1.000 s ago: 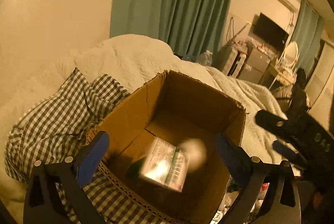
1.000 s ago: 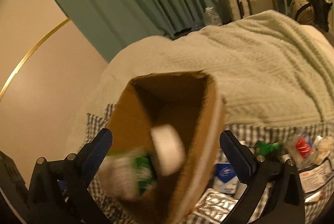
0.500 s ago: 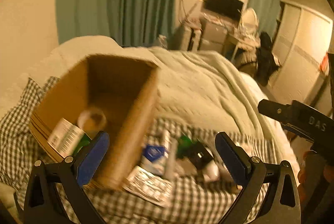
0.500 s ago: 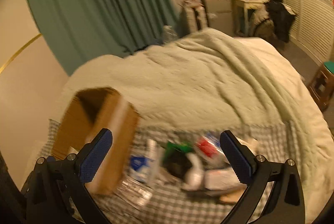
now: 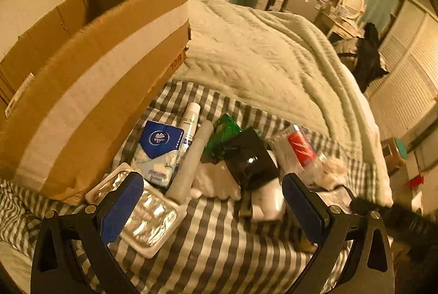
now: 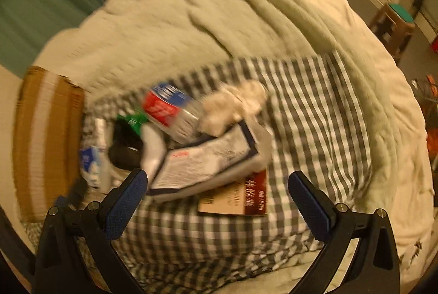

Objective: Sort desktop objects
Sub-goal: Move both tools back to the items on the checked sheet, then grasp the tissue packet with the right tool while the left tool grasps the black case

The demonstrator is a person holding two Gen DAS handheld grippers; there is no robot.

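Behind the cardboard box (image 5: 90, 80), clutter (image 6: 175, 129) blurs.

Left claw (image 5: 212, 207) and right claw (image 6: 217, 202) both with jaws spread wide; nothing between the pads

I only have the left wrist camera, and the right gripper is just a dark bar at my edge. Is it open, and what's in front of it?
Observer: The right gripper is open, with nothing between its fingers.
Operator: What's ahead of it?
Observer: A flat white printed packet with a dark border, lying on the checked cloth.
Operator: Anything under that?
Observer: Yes, a brown-and-red booklet sticks out from beneath the packet's near edge.
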